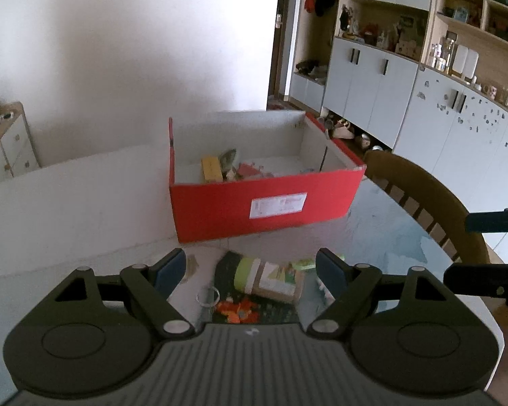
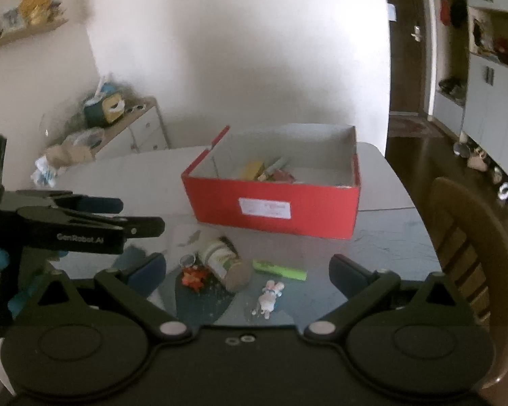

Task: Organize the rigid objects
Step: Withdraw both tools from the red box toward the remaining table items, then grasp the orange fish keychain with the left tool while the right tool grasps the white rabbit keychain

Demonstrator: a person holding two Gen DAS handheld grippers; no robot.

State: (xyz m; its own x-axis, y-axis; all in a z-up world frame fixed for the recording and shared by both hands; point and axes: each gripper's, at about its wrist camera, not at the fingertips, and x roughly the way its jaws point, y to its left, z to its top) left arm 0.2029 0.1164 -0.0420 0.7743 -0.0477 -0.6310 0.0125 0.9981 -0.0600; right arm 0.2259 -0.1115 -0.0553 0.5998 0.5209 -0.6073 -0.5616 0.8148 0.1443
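Note:
A red cardboard box [image 1: 220, 209] [image 2: 321, 216] stands open on the table, holding a yellow block [image 1: 211, 169] and several small items. In front of it lie a tipped jar with a green-and-white label [image 1: 271, 279] [image 2: 223, 264], an orange toy [image 1: 237, 309] [image 2: 194, 277], a metal ring [image 1: 208, 296] [image 2: 187, 260], a green bar [image 2: 279, 269] and a small white figure [image 2: 271, 296]. My left gripper [image 1: 250, 270] [image 2: 142, 216] hovers open above the jar, its pads clear of it. My right gripper [image 2: 248, 267] [image 1: 457, 248] is open wide over the same pile, holding nothing.
A wooden chair [image 1: 433, 203] [image 2: 474, 253] stands close at the table's right edge. White cabinets and shelves [image 1: 372, 84] line the far right wall. A low dresser with clutter [image 2: 128, 125] stands behind the table on the left.

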